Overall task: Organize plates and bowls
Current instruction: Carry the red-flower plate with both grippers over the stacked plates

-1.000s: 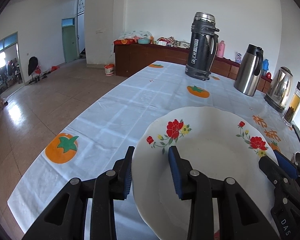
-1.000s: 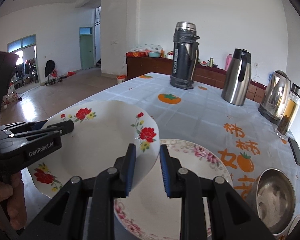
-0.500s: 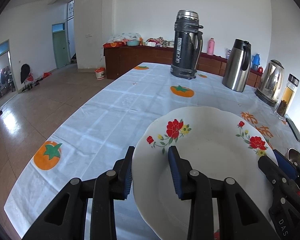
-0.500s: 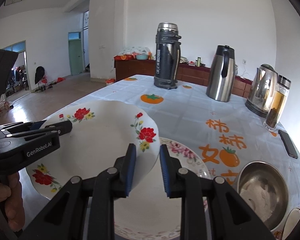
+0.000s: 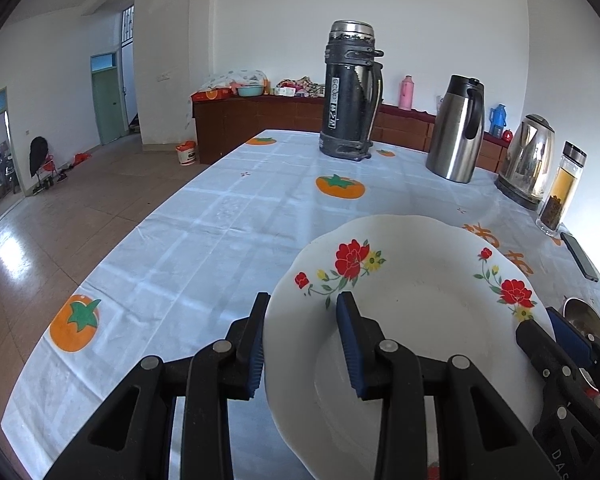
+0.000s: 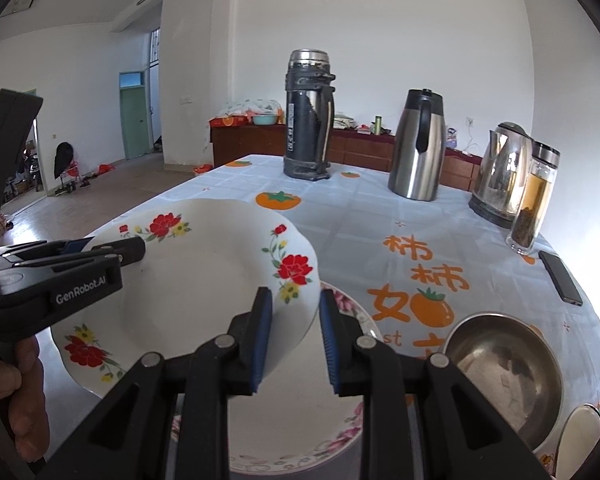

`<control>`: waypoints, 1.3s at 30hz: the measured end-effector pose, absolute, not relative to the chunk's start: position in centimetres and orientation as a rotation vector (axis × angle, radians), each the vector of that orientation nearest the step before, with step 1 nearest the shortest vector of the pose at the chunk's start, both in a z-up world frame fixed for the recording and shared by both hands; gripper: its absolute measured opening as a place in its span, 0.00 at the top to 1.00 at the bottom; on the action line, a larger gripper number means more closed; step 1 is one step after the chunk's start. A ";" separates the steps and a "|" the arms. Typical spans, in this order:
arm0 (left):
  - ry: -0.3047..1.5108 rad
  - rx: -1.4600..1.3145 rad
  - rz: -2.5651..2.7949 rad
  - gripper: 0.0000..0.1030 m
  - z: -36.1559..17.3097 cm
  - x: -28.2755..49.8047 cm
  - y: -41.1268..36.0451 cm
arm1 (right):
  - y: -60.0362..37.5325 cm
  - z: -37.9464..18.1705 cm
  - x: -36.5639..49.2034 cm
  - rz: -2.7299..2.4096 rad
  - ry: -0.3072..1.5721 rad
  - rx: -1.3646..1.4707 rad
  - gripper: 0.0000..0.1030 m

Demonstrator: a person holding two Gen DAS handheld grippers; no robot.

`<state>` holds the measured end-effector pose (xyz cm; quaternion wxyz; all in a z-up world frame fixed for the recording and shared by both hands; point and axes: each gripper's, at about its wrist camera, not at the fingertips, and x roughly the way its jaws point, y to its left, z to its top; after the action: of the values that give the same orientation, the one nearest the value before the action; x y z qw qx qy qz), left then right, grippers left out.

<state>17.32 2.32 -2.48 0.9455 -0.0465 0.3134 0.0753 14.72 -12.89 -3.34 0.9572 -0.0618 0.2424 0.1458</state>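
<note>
The red-flowered plate (image 5: 416, 320) is lifted off the table, gripped at opposite rims: the left gripper (image 5: 302, 340) is clamped on its left edge and the right gripper (image 6: 294, 338) on its right edge, each partly closed with the rim between its pads. Its near edge is cut off below the left gripper. Beneath and ahead of the right gripper lies a pink-rimmed plate (image 6: 352, 308), mostly hidden; to its right, a steel bowl (image 6: 504, 364)

- "GenRobot.AI" stood on left gripper (image 6: 104, 252) body, white print.
- Orange chars "柿柿" and "如" were printed on tablecloth (image 6: 380, 216).
- Black flask (image 5: 350, 92) label: unreadable.
</note>
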 end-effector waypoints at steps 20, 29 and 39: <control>0.627 -0.089 0.105 0.65 -2.7 18.1 0.5 | -14.6 -3.5 14.5 0.235 0.476 -0.108 0.76; 0.622 -0.093 0.087 0.65 -3.0 18.2 0.3 | -14.6 -3.8 14.3 0.206 0.473 -0.118 0.76; 0.605 -0.110 0.060 0.65 -3.0 18.3 0.4 | -14.4 -3.7 13.9 0.178 0.448 -0.135 0.76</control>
<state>18.28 0.39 -2.98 0.9526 -0.0544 0.2977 0.0297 13.90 -14.44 -3.70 0.9688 -0.0668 0.2219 0.0879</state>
